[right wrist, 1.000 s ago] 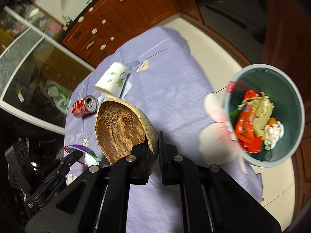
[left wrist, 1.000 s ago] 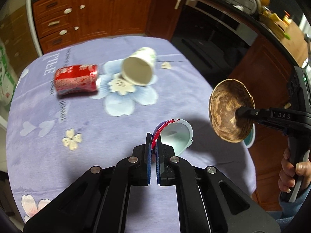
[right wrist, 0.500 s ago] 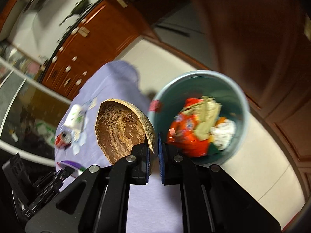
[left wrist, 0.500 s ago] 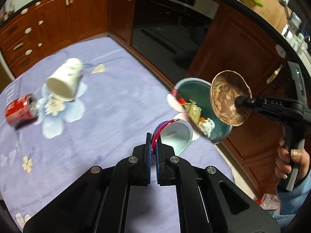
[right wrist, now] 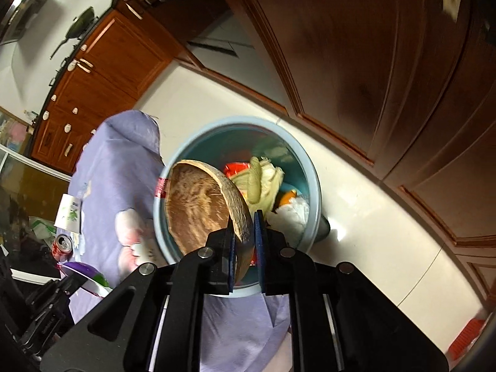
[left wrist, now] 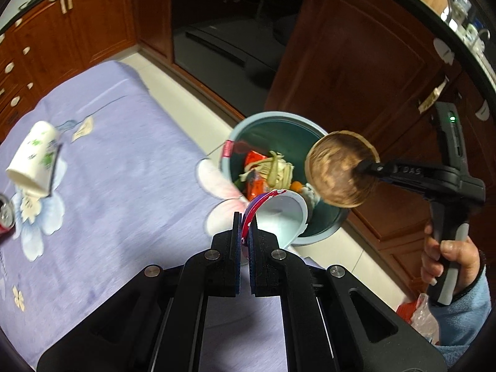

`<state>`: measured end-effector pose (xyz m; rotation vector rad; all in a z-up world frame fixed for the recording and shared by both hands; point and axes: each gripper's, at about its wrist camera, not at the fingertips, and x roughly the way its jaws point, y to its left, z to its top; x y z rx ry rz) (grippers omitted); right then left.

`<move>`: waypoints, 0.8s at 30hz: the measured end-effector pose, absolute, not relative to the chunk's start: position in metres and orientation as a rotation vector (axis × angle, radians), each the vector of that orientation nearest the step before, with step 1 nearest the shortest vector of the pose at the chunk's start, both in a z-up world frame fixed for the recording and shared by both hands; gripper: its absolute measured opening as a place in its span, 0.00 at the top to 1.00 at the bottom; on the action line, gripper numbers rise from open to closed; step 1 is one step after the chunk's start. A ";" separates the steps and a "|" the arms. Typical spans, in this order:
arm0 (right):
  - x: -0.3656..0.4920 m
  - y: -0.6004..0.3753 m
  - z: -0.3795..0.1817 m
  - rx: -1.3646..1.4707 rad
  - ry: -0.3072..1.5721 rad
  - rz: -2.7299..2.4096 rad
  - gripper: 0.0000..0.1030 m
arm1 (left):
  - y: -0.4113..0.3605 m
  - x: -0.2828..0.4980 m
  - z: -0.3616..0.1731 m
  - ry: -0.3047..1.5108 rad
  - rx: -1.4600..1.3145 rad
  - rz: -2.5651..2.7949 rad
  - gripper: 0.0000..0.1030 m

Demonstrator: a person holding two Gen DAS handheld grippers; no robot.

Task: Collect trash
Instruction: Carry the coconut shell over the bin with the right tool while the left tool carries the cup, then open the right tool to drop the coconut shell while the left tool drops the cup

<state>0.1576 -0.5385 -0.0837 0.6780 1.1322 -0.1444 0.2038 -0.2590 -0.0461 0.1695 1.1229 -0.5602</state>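
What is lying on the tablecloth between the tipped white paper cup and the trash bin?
Nothing lies there. In the left wrist view, only bare lilac tablecloth with printed flowers runs from the paper cup to the trash bin.

Both wrist views above shared bin (left wrist: 248, 124)

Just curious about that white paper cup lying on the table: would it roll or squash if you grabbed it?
The cup lies on its side on the cloth, so a nudge would probably roll it in a curve. It looks like thin paper, likely light and easily crushed by a firm pinch.
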 end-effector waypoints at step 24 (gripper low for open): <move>0.152 -0.571 -0.086 0.759 1.100 -0.163 0.30 | -0.336 0.220 -0.084 1.215 0.261 -0.631 0.94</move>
